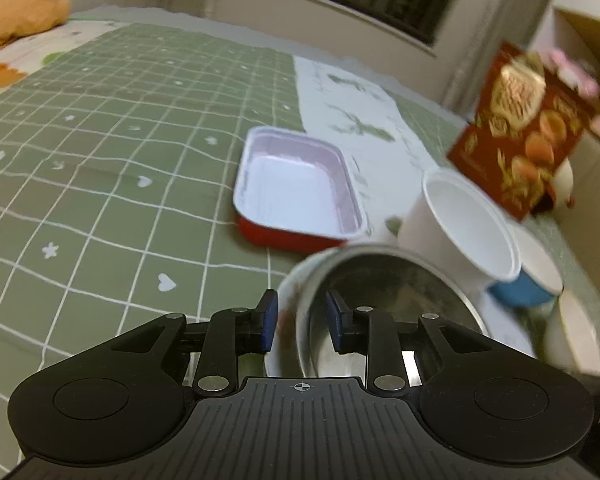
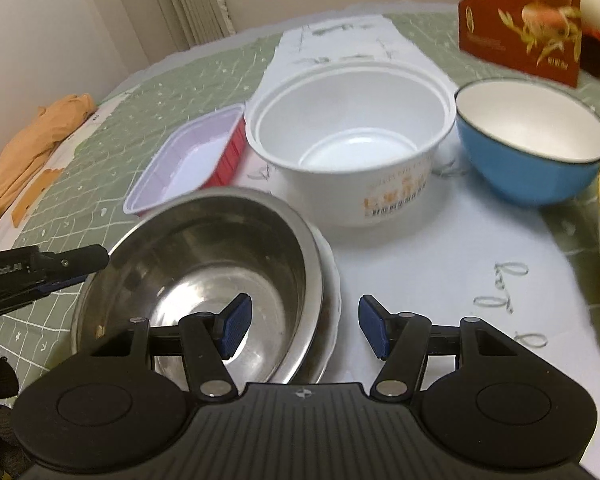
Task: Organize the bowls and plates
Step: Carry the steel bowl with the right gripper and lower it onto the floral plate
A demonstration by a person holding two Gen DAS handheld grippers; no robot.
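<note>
Straddling the near rim of the steel bowl [image 1: 384,300], the left claw [image 1: 302,322] stands narrowly parted, one pad outside the wall and one inside, with a sliver of gap on each side, so nothing is pinched. That bowl sits in a white plate [image 2: 332,300] on the surface [image 1: 100,140]. Ahead of the left claw lies the red tray [image 1: 296,192]; ahead to its right stand the white tub [image 1: 460,224] and blue bowl [image 1: 528,284]. The right claw [image 2: 304,330] hangs moderately wide and empty over the steel bowl's right rim, the white tub straight beyond it.
</note>
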